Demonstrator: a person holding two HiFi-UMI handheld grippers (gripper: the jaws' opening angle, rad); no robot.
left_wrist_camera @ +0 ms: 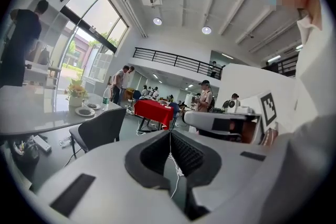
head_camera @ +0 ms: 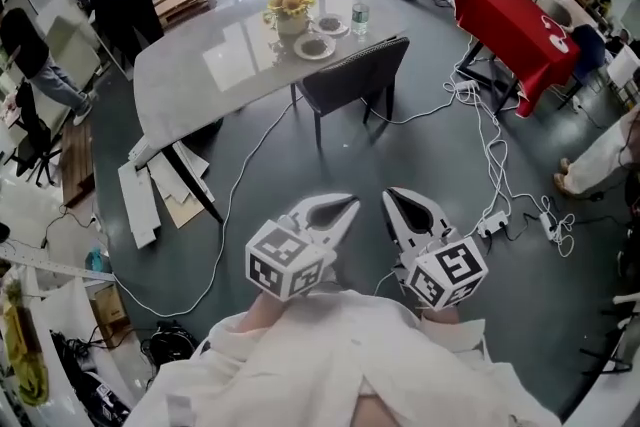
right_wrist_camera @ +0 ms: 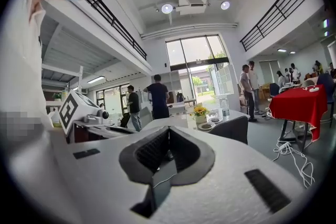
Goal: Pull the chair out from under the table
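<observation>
The left gripper point(head_camera: 343, 205) and right gripper point(head_camera: 393, 197) hung side by side, fingers of both closed on nothing. White cables point(head_camera: 490, 150) trailed across the floor. One dark chair point(head_camera: 355, 75) stood tucked at the bench's point(head_camera: 195, 80) near edge, backrest facing the person, its width along that edge. Behind it were two dishes point(head_camera: 314, 46), one bottle point(head_camera: 361, 11) and one flower vase point(head_camera: 290, 15).

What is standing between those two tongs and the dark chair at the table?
Nothing solid: open floor lies between the left tongs, the right tongs and the chair. Only a thin white cable trails across that floor.
</observation>
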